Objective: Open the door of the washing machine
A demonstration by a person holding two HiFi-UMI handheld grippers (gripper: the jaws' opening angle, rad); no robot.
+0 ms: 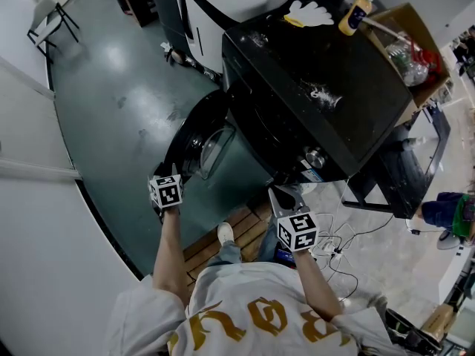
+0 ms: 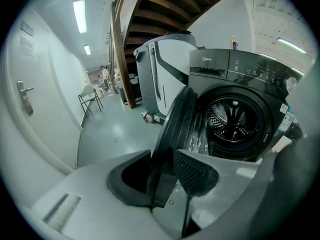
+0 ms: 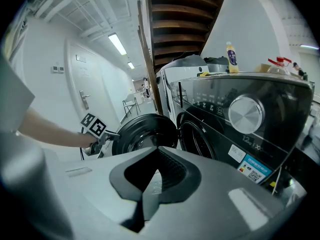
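Far left: a pale wall with a closed room door (image 2: 22,91), and a chair (image 1: 48,17) standing on the glossy grey-green floor (image 1: 111,80)
Left gripper (image 2: 162,156): clenched on the free rim of the washer door (image 1: 202,141), one pad against each face, its marker cube turned toward the person
Washer door, place: stands wide open, hinged at the left of the round opening and reaching out over the floor to the left of the machine
Washer door, heading: upright on its edge; in the left gripper view the rim runs bottom to top and leans a little right at the top, with the glass bowl of the inner face turned toward the drum (image 2: 235,121); in the right gripper view that inner face looks toward the camera
Washing machine (image 1: 312,87): dark front-loader, opening uncovered, silver dial (image 3: 246,114) on the upper front panel
Behind it: a white appliance (image 2: 160,69) under the wooden underside of a staircase (image 2: 170,9)
Underfoot: wooden slats (image 1: 245,232) beside the person's shoe (image 1: 225,232)
Right gripper (image 3: 157,151): jaws closed tip to tip with nothing between them, held near the machine's front right, not touching it
Machine top: a white glove (image 1: 312,12) and a yellow bottle (image 1: 355,13) at the back edge
Far right: an open cardboard box (image 1: 423,32) at the machine's right edge
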